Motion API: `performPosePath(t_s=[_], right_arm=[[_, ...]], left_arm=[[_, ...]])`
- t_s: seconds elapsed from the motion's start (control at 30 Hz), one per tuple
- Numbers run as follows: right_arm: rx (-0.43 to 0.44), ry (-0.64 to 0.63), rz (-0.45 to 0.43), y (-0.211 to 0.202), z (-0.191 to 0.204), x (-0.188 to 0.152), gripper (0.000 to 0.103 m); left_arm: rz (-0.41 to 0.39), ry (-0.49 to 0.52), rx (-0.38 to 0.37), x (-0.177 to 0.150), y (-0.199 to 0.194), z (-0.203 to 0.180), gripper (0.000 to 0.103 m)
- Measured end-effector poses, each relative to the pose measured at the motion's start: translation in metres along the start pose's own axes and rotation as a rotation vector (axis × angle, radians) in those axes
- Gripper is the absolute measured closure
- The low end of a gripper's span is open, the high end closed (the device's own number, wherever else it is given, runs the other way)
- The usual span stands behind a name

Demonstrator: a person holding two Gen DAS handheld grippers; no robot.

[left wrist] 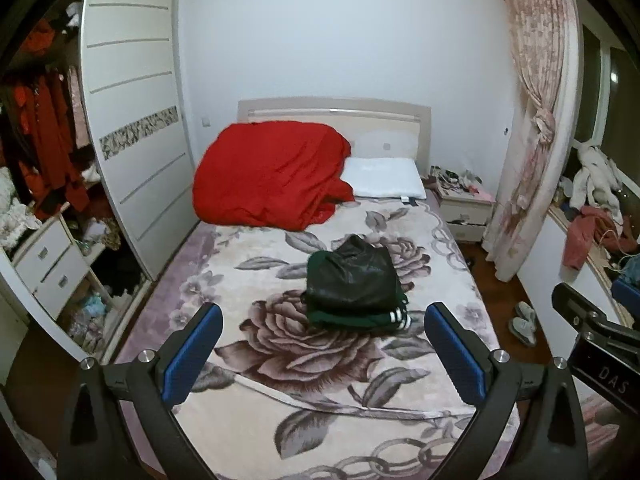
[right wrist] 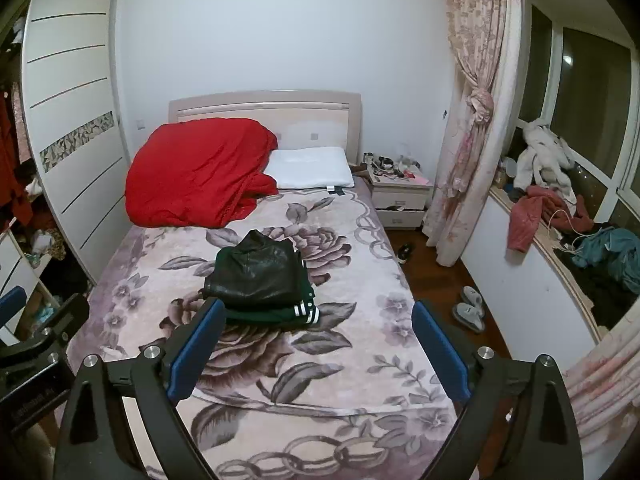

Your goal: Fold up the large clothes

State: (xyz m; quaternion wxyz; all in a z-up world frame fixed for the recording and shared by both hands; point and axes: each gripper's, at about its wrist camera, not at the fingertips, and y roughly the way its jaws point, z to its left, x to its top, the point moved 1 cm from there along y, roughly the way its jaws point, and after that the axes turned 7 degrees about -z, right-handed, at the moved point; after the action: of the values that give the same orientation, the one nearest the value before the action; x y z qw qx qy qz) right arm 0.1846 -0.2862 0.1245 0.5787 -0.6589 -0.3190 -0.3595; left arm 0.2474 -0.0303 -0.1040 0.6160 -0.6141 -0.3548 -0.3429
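From my left gripper [left wrist: 323, 322], jaws wide and empty, the folded jacket [left wrist: 354, 276] sits on the bed [left wrist: 280, 360] at about twelve o'clock, well clear of the pads. My right gripper [right wrist: 318, 320] is likewise spread and holds nothing; there the jacket lies around eleven o'clock. The fold looks finished and compact, I judge. To do this well, I keep both grippers high and apart so neither pad snags the stack or drags the blanket [right wrist: 320, 368].

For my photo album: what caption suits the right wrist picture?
Open right gripper above a floral bedspread, folded dark green jacket stacked neatly beyond.
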Motion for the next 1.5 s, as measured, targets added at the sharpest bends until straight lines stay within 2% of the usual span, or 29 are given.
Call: performPosePath(t_s=[0.23, 0.57, 1.5], right_arm=[[0.012, -0.015, -0.019, -0.007, 0.001, 0.004, 0.006], [0.035, -0.032, -0.038, -0.013, 0.01, 0.01, 0.005], [0.032, -0.02, -0.053, -0.019, 0.012, 0.002, 0.004]], left_arm=[[-0.033, -0.014, 0.027, 0.0, -0.009, 0.005, 0.0], [-0.029, -0.021, 0.045, -0.005, -0.016, 0.008, 0.0], [-0.04, -0.018, 0.046, 0.002, -0.023, 0.01, 0.0]])
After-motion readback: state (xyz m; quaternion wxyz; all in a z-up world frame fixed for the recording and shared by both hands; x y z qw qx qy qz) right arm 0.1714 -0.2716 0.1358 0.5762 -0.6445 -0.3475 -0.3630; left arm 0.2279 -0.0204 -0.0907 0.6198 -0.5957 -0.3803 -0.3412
